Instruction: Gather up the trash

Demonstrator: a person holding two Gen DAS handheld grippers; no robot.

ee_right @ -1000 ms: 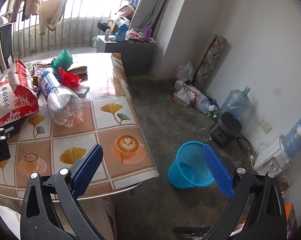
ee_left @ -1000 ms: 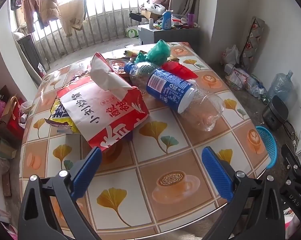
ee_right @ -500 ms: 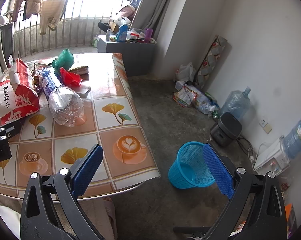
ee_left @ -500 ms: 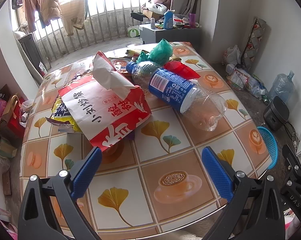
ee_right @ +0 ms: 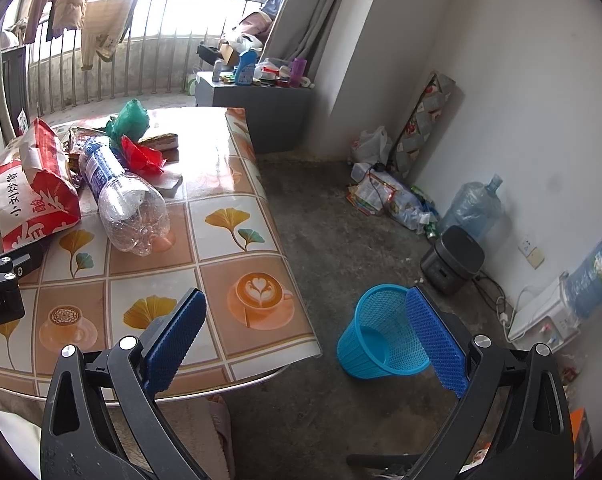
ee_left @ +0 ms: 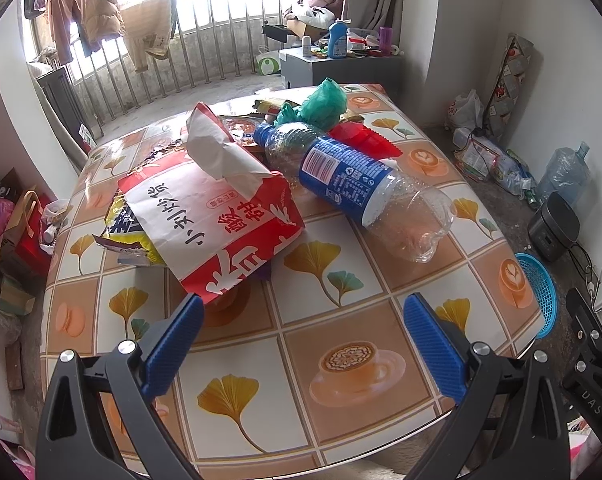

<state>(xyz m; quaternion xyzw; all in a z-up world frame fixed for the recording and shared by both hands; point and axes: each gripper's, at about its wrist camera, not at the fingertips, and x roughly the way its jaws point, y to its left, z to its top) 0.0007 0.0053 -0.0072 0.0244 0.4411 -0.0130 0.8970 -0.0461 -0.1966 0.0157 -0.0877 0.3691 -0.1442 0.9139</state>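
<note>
Left gripper (ee_left: 303,342) wide, empty, over table (ee_left: 341,392) near paper bag (ee_left: 221,228) and bottle (ee_left: 353,184). Right gripper (ee_right: 305,340) wide, empty, near bin (ee_right: 375,344).

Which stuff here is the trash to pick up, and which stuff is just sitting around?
For the job:
paper bag
plastic bottle
green bag
red wrapper
blue basket, on the floor beside the table
both open grippers, left and right

Just lying about:
water jug
grey cabinet
hanging clothes
black cooker
</note>
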